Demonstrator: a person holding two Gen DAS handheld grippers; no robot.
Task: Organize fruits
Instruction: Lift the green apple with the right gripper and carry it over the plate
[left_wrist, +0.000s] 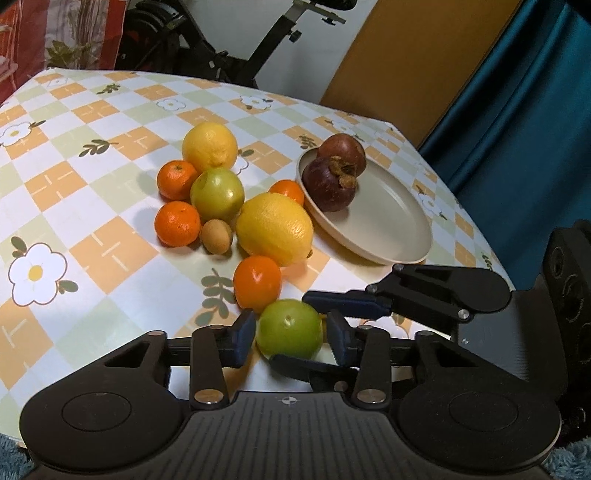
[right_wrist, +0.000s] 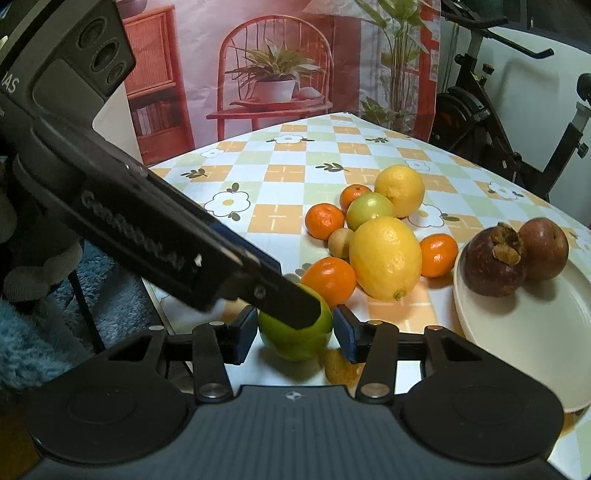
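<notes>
A green fruit (left_wrist: 290, 332) (right_wrist: 295, 338) sits at the near edge of the table between both grippers. My left gripper (left_wrist: 290, 336) has its blue pads against the fruit's two sides. My right gripper (right_wrist: 295, 336) clamps the same fruit crosswise, and its fingers (left_wrist: 347, 301) show above and below the fruit in the left wrist view. A left finger (right_wrist: 258, 288) crosses over the fruit in the right wrist view. Beyond lie a big lemon (left_wrist: 275, 229), a tangerine (left_wrist: 257, 282) and a cream plate (left_wrist: 388, 229) holding two purple mangosteens (left_wrist: 330, 184).
Farther back are a second lemon (left_wrist: 209, 144), another green fruit (left_wrist: 217, 194), a small tan fruit (left_wrist: 217, 236) and several tangerines (left_wrist: 177, 223). The flowered tablecloth (left_wrist: 92, 184) lies bare to the left. An exercise bike (right_wrist: 517, 122) stands behind the table; a teal curtain (left_wrist: 524, 110) hangs at right.
</notes>
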